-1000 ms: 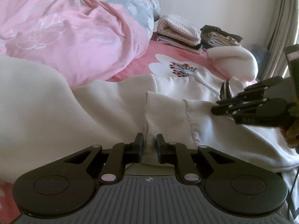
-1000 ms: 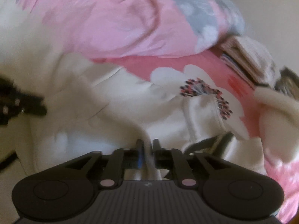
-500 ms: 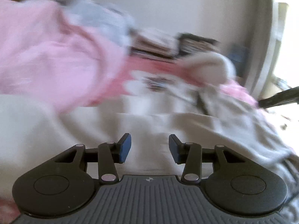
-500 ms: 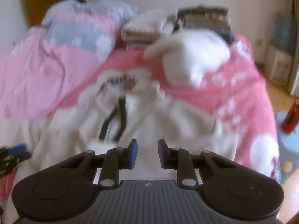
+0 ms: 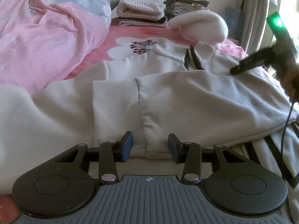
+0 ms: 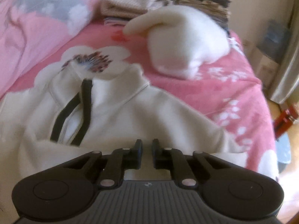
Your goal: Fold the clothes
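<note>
Left wrist view, nearest first: the left claw [image 5: 150, 145] stands parted, its blue pads either side of a seam fold of the cream jacket [image 5: 186, 100] without pressing it. That jacket lies spread across the bed [image 5: 97, 56], its dark zipper [image 5: 190, 57] toward the far end. At the right edge the right claw [image 5: 241, 67] reaches down to the jacket's shoulder. Beyond lie a white fleece garment [image 5: 201, 26], a bunched pink duvet [image 5: 46, 37] and folded stacks [image 5: 142, 9] by the wall.

Right wrist view, blurred: the right claw [image 6: 146, 149] is closing, jaws narrow; cream cloth lies under them, and I cannot tell whether any is pinched. Past it come the zipper [image 6: 82, 108], then the fleece garment [image 6: 186, 37].
</note>
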Action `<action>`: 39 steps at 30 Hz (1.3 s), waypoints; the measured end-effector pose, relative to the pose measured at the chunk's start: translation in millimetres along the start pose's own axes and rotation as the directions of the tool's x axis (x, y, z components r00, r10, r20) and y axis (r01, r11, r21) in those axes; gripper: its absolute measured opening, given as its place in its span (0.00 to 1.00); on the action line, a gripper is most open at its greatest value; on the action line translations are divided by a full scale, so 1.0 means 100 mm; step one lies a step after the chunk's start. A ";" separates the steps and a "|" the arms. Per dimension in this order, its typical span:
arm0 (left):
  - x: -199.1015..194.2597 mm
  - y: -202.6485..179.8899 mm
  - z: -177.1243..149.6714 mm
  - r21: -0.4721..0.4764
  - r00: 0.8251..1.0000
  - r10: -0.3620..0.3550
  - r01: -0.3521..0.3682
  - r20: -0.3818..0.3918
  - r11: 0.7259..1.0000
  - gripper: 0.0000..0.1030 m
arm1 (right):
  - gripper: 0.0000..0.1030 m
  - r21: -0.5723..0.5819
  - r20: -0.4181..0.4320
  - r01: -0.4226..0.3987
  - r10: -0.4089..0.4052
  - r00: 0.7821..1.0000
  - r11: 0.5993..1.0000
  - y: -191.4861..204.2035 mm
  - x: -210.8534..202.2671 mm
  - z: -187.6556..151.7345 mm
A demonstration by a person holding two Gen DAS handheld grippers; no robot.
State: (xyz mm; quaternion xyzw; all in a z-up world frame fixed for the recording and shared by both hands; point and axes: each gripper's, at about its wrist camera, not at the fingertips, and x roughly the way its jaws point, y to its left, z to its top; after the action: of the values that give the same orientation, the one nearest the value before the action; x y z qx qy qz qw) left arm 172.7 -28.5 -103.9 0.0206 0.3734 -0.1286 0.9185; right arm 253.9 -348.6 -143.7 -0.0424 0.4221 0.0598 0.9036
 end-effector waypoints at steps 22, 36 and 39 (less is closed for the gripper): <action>-0.13 0.13 -0.13 -0.041 0.999 -0.036 0.036 -0.008 0.999 0.41 | 0.13 0.269 -0.004 -0.291 0.304 0.953 0.918 -0.42 -0.47 -0.30; -0.13 0.19 -0.18 -0.057 0.998 -0.046 0.044 -0.035 0.997 0.41 | 0.02 0.367 0.047 -0.064 0.050 0.998 0.928 -0.98 -0.35 -0.37; -0.13 0.17 -0.19 -0.049 0.999 -0.041 0.039 -0.030 0.998 0.41 | 0.01 0.361 -0.026 0.044 -0.036 0.999 0.931 -1.11 -0.05 -0.38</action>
State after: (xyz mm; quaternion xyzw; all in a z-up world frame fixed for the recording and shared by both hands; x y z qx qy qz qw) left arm 154.9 -6.6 -109.7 -0.0073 0.3909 -0.1375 0.9101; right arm 238.0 -463.3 -160.8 0.1154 0.4336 -0.0377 0.8929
